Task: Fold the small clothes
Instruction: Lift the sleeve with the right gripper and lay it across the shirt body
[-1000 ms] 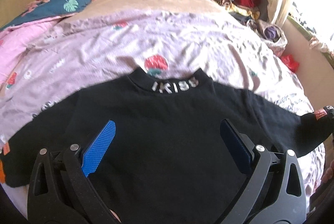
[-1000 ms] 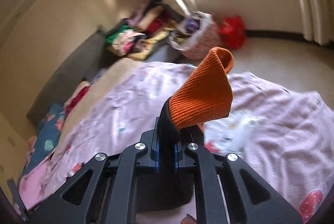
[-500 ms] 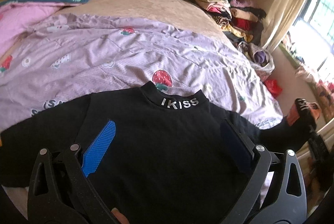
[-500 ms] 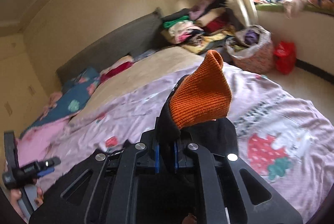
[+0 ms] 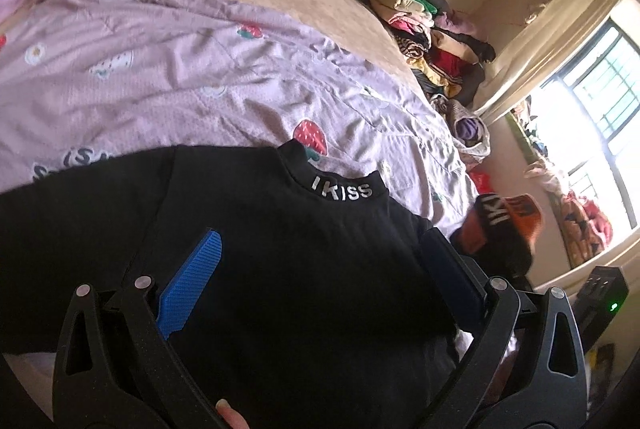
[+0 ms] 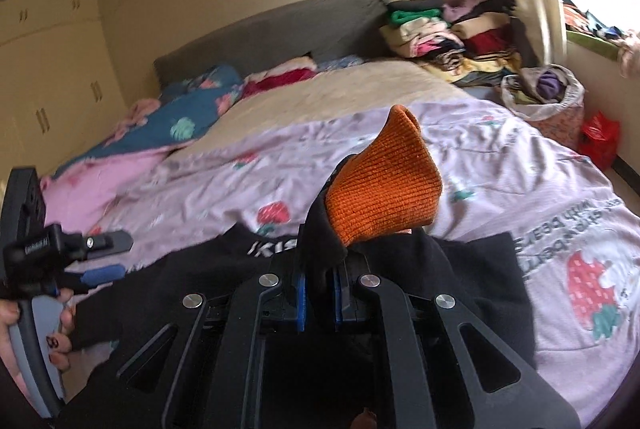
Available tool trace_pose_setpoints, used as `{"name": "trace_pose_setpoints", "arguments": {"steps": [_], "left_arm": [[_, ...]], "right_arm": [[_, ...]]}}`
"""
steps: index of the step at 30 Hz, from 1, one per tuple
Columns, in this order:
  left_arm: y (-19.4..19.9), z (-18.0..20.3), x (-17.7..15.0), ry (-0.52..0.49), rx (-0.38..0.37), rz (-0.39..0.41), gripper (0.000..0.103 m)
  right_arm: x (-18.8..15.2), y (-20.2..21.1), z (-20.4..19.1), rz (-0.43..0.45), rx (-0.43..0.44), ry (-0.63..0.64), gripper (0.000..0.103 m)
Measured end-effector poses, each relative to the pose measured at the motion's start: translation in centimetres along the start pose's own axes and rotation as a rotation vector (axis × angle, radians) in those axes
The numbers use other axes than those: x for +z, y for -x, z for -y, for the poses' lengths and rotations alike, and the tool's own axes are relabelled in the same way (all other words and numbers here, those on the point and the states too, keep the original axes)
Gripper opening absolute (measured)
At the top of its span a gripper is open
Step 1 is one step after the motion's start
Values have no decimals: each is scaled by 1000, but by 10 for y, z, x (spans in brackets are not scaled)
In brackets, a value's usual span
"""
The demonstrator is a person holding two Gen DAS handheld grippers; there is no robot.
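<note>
While my left gripper hovers with its jaws spread wide and empty over the black sweater, the garment lies flat on the bed's lilac quilt, collar toward twelve o'clock. Over at three o'clock, my right gripper has its jaws clamped on the sleeve near its orange cuff, lifted above the sweater's body. I judge this the sleeve fold: next I should lay the cuff across the chest toward nine o'clock, then release.

1. Daylight floods in from the barred glass window, blown out to white glare.
2. The lilac strawberry-print bedsheet looks softly motion-blurred.
3. Fisheye bending and dark vignetting mark both views' edges.
</note>
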State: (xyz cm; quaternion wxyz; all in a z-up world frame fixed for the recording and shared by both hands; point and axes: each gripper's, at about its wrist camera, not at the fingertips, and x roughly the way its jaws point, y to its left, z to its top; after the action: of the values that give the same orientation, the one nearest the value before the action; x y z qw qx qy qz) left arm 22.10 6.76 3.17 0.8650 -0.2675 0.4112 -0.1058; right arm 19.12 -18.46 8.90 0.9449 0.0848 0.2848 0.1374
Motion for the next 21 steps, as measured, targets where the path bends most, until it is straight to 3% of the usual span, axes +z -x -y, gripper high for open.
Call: {"name": "trace_pose_setpoints", "arguments": {"steps": [5,14,17,19,21], "left_arm": [[-3,-24,-3,75,-54,-26,94],[-11,-47,-13,116,-79,-72,94],[-15,-53,-16,132,-89,-86,94],[-18,-57,-18,147,-91,-92,94],[-20,-59,-20,151,-92,-97,94]], "right_arm": [[-13,-19,-28,-55,31,52,9],[-41,-49,-67,-157,84,123,12],[-52,-55,-72,-190,118,121,17],[-57,-55,-76,-215,146,127,39],[-63,-49,-81,-223,186,153,45]]}}
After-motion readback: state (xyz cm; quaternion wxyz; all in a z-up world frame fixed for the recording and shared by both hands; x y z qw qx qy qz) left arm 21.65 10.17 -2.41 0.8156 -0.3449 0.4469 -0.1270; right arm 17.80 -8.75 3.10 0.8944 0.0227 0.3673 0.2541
